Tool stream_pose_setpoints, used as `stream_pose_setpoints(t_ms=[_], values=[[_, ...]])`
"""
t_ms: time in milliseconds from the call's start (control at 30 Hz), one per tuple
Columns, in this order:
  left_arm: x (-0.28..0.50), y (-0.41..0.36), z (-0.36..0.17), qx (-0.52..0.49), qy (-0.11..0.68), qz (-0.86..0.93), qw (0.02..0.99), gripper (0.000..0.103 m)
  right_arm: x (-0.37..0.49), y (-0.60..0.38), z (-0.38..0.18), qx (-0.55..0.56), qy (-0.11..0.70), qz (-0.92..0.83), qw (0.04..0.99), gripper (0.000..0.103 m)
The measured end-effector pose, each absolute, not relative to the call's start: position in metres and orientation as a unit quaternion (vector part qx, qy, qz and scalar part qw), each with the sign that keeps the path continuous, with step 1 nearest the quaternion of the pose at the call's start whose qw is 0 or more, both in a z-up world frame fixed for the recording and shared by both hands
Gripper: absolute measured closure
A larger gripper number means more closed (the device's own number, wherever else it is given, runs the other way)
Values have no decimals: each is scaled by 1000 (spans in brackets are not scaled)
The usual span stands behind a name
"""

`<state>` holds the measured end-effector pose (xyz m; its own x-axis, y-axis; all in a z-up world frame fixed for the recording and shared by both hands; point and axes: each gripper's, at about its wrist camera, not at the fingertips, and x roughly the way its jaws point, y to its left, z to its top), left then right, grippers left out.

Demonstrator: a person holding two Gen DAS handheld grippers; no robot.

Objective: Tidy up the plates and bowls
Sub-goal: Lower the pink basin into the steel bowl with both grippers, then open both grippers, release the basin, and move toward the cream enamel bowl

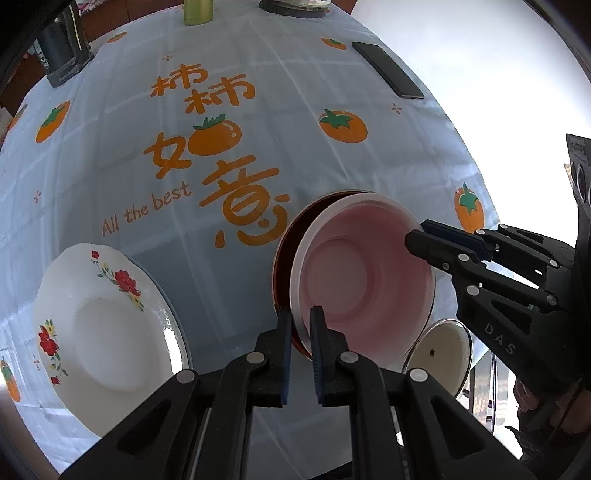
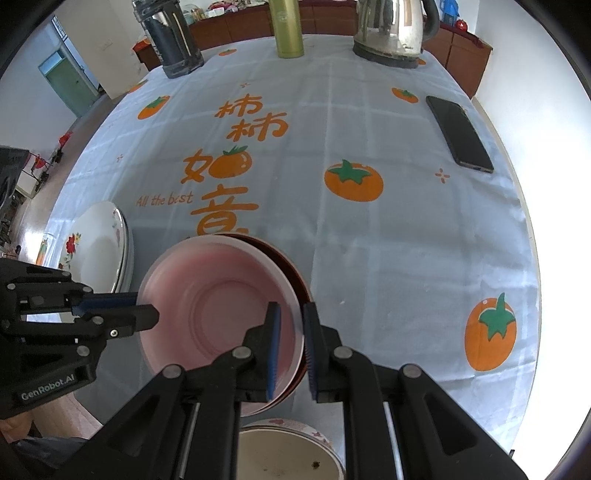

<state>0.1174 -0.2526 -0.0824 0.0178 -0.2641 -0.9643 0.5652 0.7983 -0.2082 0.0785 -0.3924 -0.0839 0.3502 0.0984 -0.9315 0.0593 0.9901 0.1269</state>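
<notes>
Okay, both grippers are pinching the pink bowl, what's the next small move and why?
Probably lower the pink bowl straight into the cream bowl just below it. The left gripper and right gripper clamp opposite rims, holding it with the red dish above the table.

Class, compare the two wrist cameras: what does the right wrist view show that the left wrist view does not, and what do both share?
Only the right wrist view shows the whole steel kettle, the room's green door and the cream bowl's floral rim. Only the left wrist view shows the full flowered plate. Both show the pink bowl nested in a dark red dish, the left gripper and right gripper each clamped on its rim, and the phone.
</notes>
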Motion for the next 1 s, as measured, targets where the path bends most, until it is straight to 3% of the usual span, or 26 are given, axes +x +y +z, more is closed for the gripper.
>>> stream_pose_setpoints(t_ms=[100, 167, 233, 367, 500, 633, 800, 1000], values=[[117, -254, -81, 117, 634, -299, 703, 74, 79, -393, -84, 66, 569, 9, 820, 90], [117, -254, -78, 120, 627, -295, 710, 39, 80, -394, -84, 64, 569, 8, 820, 90], [119, -253, -72, 112, 620, -300, 716, 32, 79, -395, -83, 63, 565, 3, 822, 88], [120, -250, -70, 133, 602, -287, 733, 29, 78, -398, -79, 61, 560, -1, 827, 85], [120, -241, -70, 112, 608, -292, 730, 29, 71, -401, -69, 64, 544, -10, 836, 66], [114, -238, -68, 132, 603, -281, 735, 29, 60, -407, -64, 66, 541, -18, 838, 64], [104, -229, -64, 145, 596, -269, 742, 29, 35, -408, -59, 67, 541, -26, 838, 53], [85, -220, -62, 151, 602, -272, 735, 29, 2, -405, -62, 72, 552, -29, 830, 52]])
